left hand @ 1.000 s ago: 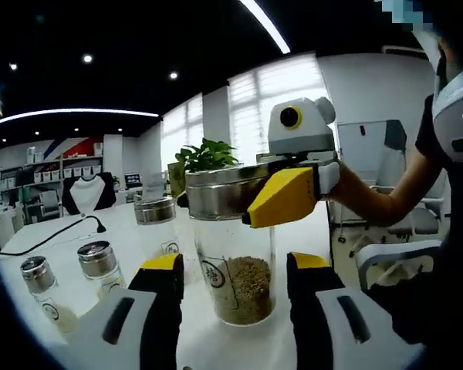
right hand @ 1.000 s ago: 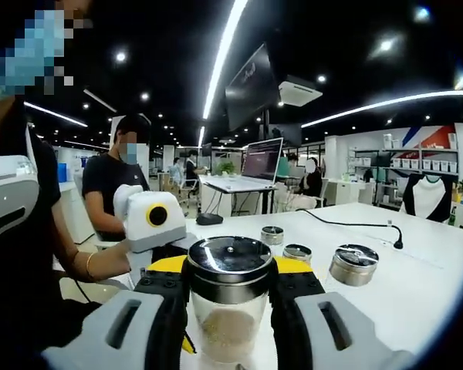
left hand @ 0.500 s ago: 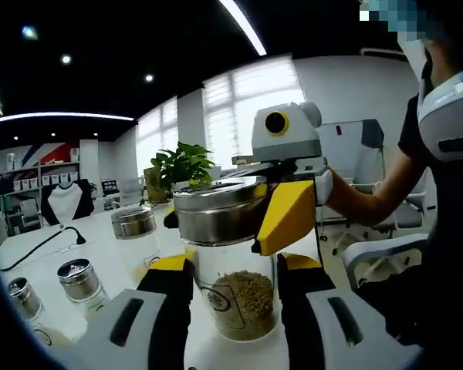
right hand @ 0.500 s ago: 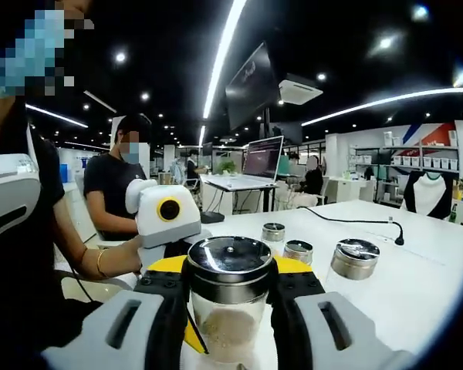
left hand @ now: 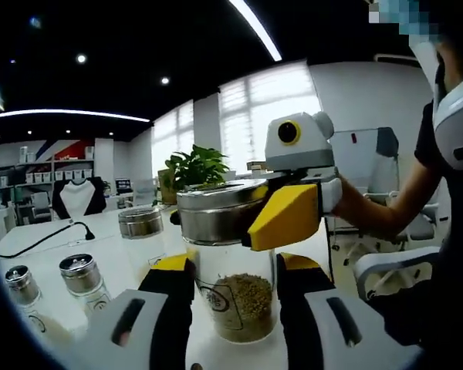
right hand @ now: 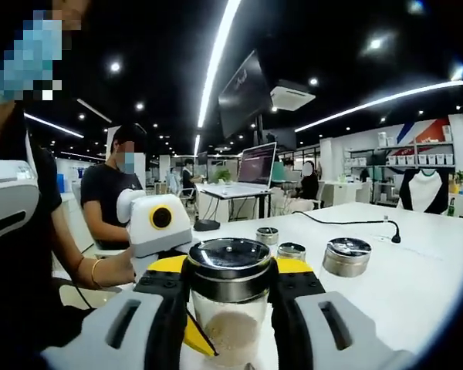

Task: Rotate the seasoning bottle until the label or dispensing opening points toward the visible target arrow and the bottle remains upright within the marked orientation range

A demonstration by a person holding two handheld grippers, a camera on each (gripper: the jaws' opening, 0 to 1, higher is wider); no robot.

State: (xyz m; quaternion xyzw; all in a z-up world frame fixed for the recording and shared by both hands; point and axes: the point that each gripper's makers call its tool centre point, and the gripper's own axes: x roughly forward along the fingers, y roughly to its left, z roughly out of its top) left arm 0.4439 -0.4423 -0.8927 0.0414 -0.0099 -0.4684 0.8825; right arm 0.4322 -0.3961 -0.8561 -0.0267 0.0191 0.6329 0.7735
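Glass seasoning bottle point(left hand: 235, 289) with a brushed steel lid and tan granules in its base stands upright on the white surface point(right hand: 401, 297). Left tongs point(left hand: 233, 297) bracket its glass body, jaws narrowed right against both sides. Right tongs point(right hand: 230, 287) are closed on the steel lid, yellow tips pressing its rim. Three smaller steel-capped jars point(right hand: 293, 250) stand well apart behind.

A potted plant point(left hand: 198, 165), laptop point(right hand: 261, 163) and spare jars point(right hand: 347, 256) stand about.
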